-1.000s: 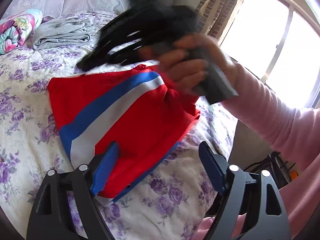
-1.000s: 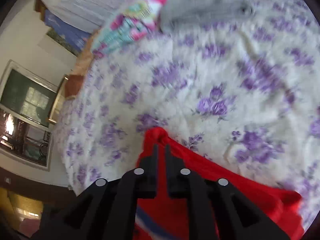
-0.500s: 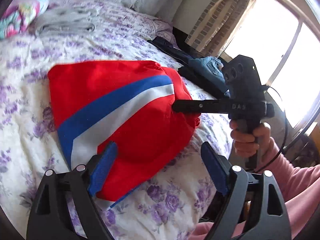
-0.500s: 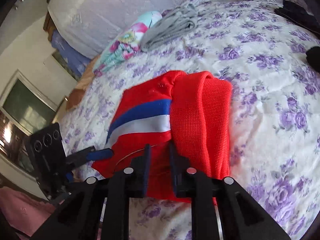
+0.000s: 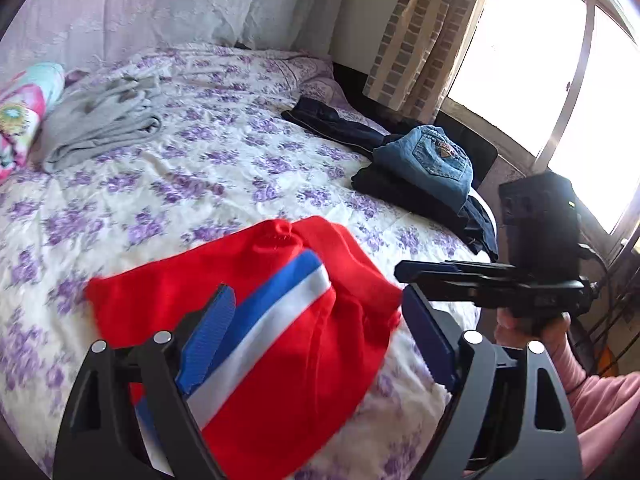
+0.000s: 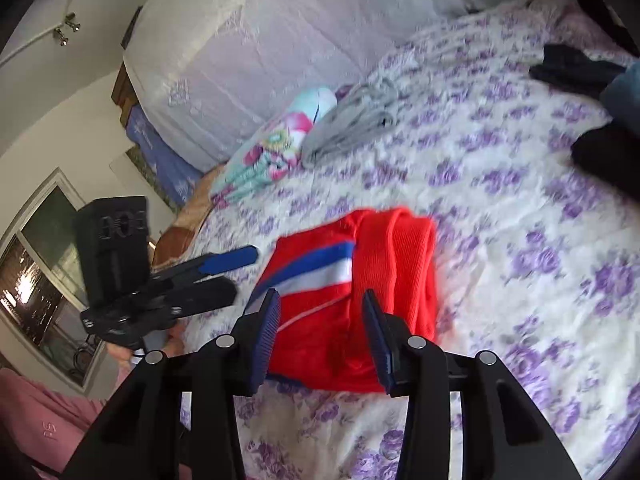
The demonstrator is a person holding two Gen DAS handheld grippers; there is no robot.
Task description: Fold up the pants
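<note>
The red knit pants with a blue and white stripe (image 6: pixel 352 292) lie folded into a compact bundle at lower centre of both views, on the bed with the purple-flowered cover (image 6: pixel 520 220). The left gripper (image 5: pixel 316 344) and right gripper (image 6: pixel 320 332) hover over them, jaws spread and grasping nothing. In the right wrist view the thick red flap sits loose on top, so a careless pinch or nudge could likely drag it open and undo the fold.
</note>
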